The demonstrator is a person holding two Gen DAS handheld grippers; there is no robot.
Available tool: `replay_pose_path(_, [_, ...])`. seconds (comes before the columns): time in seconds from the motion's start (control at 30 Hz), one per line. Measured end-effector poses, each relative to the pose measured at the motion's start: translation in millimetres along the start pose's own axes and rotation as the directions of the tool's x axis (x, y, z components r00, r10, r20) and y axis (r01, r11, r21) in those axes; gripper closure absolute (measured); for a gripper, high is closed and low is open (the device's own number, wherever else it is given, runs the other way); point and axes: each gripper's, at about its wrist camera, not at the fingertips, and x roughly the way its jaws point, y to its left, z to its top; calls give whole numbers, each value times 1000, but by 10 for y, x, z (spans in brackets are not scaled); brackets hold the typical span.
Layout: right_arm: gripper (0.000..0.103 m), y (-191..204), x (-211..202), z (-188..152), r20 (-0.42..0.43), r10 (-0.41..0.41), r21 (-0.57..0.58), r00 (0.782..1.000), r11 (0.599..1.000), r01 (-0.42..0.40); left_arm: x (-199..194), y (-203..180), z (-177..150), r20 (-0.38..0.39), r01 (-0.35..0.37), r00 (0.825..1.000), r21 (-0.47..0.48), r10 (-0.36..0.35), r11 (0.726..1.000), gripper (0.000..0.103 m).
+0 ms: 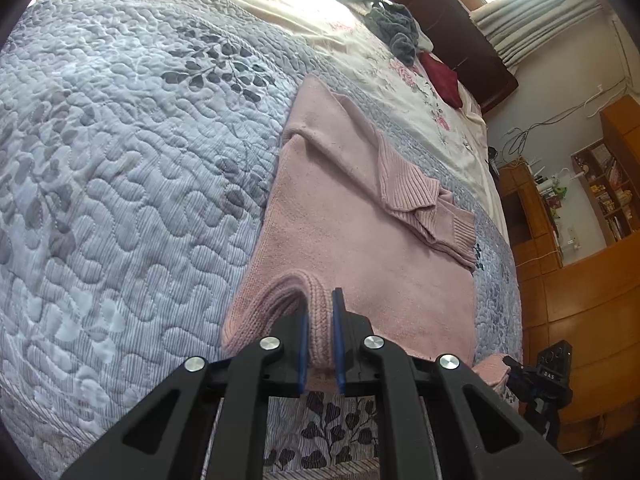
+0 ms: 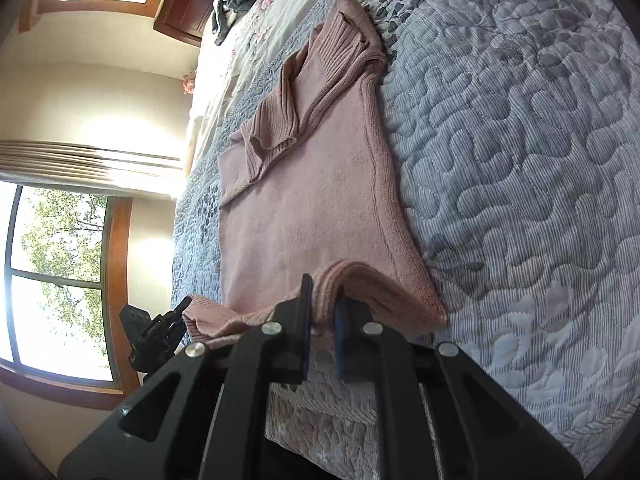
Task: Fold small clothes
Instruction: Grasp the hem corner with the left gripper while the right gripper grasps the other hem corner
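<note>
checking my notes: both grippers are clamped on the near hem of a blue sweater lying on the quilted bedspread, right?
Not blue: the sweater is pink, as both wrist views show. The rest holds: left gripper and right gripper each pinch its near edge, on the quilted bedspread.

Home bedroom. A quilted bedspread [image 1: 120, 160] fills the left of the frame, with a dark wooden headboard [image 1: 460, 40] upper right. Wooden bookshelves [image 1: 608, 188] stand at the right edge.

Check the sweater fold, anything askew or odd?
Mostly tidy. The pink sweater lies flat on the quilt, but its folded-in sleeves overlap crookedly with cuffs bunched. Both tongs, left and right, pinch the near hem.
</note>
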Motion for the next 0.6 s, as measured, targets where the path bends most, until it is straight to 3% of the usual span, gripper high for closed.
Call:
replay_pose_path(0.23, [95,-204,265,364,-36,-34,53,999,998,36,405,135,234,-32,-31,999,-44,30,999,93])
replay_pose_path(0.5, [91,-268,322,434,-63,-46,46,997,998,49,580,160,317,-74,-41,997,-27,39,999,88])
replay_pose_path(0.6, [88,-265,271,432,-62,-41,43,997,998,43,525,177,328,-84,-17,996,-41,14,999,72])
